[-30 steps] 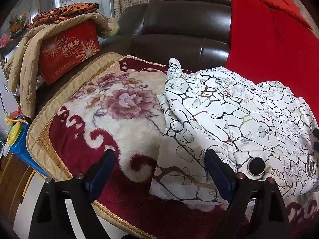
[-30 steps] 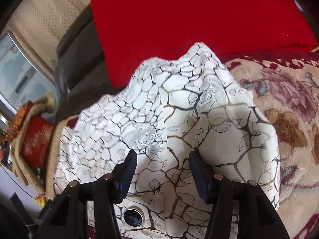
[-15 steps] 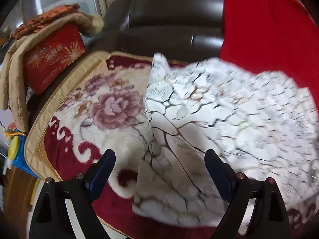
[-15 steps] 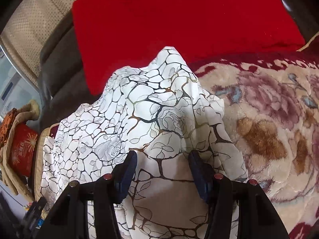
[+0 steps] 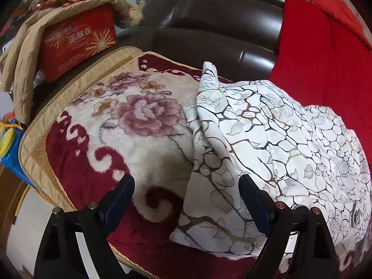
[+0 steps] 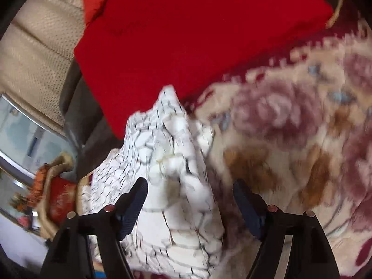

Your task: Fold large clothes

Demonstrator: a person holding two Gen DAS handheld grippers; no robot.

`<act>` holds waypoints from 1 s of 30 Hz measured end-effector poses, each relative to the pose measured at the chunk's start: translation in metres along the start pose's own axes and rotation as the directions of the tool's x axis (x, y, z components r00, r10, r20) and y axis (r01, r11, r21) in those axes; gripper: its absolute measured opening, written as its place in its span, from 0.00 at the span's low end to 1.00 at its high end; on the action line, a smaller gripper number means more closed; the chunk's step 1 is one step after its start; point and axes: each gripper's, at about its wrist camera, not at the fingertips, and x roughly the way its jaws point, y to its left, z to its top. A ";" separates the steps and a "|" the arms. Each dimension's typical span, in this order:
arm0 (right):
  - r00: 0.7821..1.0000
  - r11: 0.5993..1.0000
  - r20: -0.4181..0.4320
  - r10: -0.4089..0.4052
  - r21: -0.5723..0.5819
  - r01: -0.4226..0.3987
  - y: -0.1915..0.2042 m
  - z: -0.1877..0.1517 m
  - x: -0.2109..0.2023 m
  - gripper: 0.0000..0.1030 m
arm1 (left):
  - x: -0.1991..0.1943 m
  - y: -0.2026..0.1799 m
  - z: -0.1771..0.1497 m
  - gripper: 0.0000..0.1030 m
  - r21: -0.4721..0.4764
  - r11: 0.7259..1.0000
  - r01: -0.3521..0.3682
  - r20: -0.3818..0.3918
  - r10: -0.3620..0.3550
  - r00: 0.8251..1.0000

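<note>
Left wrist | garment (image 5: pixel 267 144) long axis toward sofa back | left jaws wide, empty | right opening, seemingly released

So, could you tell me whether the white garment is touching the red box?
Apart: the left wrist view shows bare blanket between the garment and the box.

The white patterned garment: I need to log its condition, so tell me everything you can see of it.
The white patterned garment looks like thin, smooth fabric, white with a dark and gold crackle print and faint roses. It lies bunched and partly folded on the floral blanket, one edge peaked up, with a metal snap near the bottom hem. The red cloth borders it behind. It lies between the right gripper's opening jaws, unpinched.
</note>
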 end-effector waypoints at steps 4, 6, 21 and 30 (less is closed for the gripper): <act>0.991 0.996 -0.111 0.079 0.044 -0.075 -0.012 -0.017 0.019 0.77 | 0.012 -0.001 -0.002 0.88 0.016 1.000 0.005 -0.038 -0.004 0.999; 0.993 0.998 -0.099 0.061 0.016 -0.059 -0.009 -0.022 0.024 0.77 | 0.018 -0.003 -0.004 0.88 0.028 1.000 0.004 -0.059 -0.003 0.998; 0.992 0.947 0.067 -0.103 -0.299 0.119 0.068 -0.070 0.014 0.36 | 0.033 -0.029 0.007 0.91 0.207 0.963 -0.175 0.085 0.161 0.983; 0.979 0.941 0.150 -0.140 -0.288 0.179 0.078 -0.094 -0.015 0.15 | 0.039 -0.021 0.018 0.91 0.180 0.967 -0.181 0.087 0.168 0.982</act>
